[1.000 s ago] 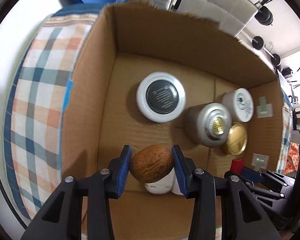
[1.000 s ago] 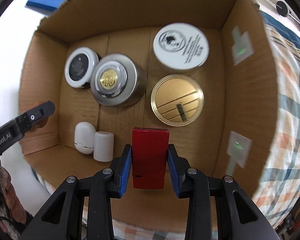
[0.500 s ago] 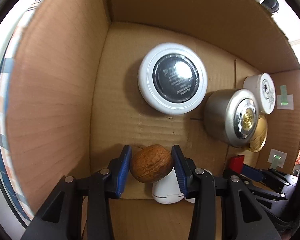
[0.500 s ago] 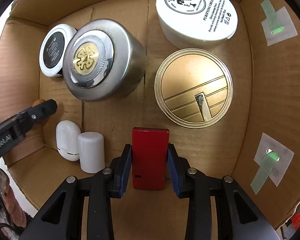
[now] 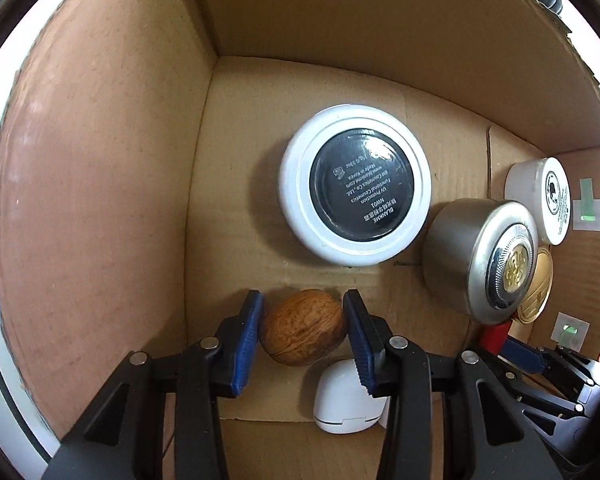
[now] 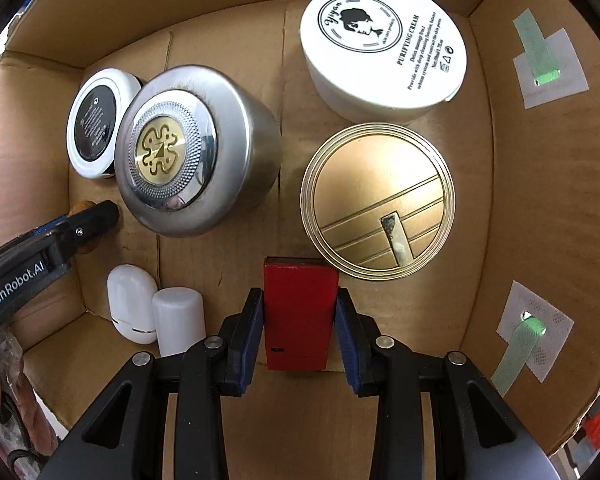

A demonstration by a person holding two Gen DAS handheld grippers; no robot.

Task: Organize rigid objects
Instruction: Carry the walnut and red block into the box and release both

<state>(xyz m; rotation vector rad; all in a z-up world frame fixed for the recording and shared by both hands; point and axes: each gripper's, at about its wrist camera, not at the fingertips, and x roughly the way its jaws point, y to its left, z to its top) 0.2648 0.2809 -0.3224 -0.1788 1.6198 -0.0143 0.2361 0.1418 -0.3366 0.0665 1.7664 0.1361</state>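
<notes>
Left gripper (image 5: 303, 330) jaws clamp a walnut (image 5: 302, 326); right gripper (image 6: 299, 330) jaws clamp a red case (image 6: 299, 316), likely seeking floor space at six o'clock in the cardboard box (image 6: 548, 208).

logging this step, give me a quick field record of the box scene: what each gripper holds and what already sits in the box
left gripper: shut on walnut
right gripper: shut on red box
container: cardboard box
already inside: silver jar, gold tin, white cream jar, black-lidded jar, two small white items
</notes>
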